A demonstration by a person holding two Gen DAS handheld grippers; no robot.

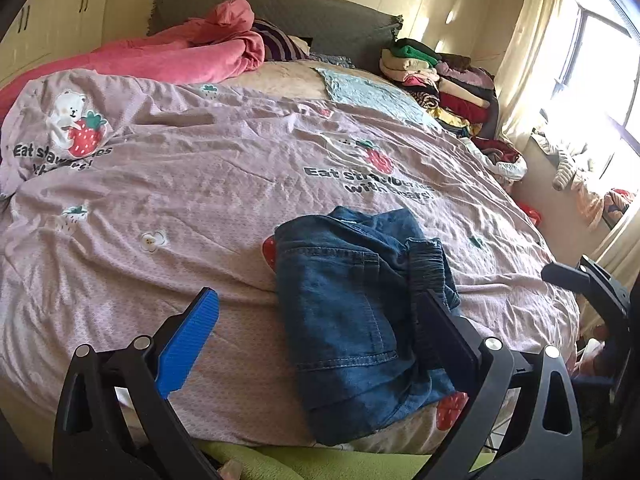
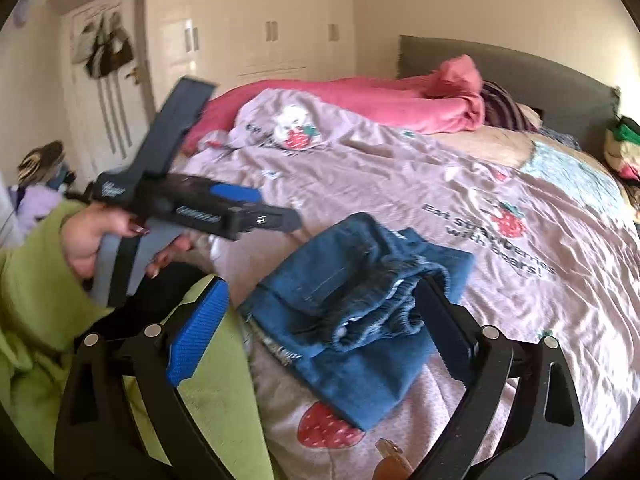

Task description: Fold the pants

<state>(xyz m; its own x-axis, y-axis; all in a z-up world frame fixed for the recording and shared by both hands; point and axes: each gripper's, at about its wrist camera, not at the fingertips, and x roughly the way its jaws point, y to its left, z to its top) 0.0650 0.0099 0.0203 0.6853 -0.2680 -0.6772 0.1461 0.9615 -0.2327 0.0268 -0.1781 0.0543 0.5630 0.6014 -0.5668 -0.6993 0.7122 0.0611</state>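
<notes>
The left claw [image 1: 320,320] hangs low over the near edge of the bed [image 1: 120,280], its two fingers spread wide apart with nothing between them. In the left wrist view its blue-padded finger [image 1: 188,344] sits over bare bedspread, while the dark finger on the other side overlaps the elastic waistband of the pants [image 1: 340,312]; whether it touches the fabric cannot be told. In the right wrist view the same tool is seen from the side, raised above the bed and held in the person's hand [image 2: 92,240], which comes out of a green sleeve [image 2: 36,300]; it points across the bed toward the pants.

The right claw [image 2: 324,328] also stands open, fingers well apart and gripping nothing. It looks down on the pants [image 2: 360,292] from just beside the bed's edge, its blue pad [image 2: 196,332] over the green sleeve and its dark finger in front of the bunched waistband.

The pants are blue denim, folded into a compact bundle near the foot edge of the bed, lying on a pale mauve bedspread [image 1: 240,160] printed with strawberries and bears. The gathered waistband sits on top of the bundle, toward the right side. A pink blanket [image 1: 180,56] lies crumpled near the grey headboard [image 1: 320,20], and a pile of folded clothes [image 1: 440,76] is stacked at the far corner of the bed.
</notes>
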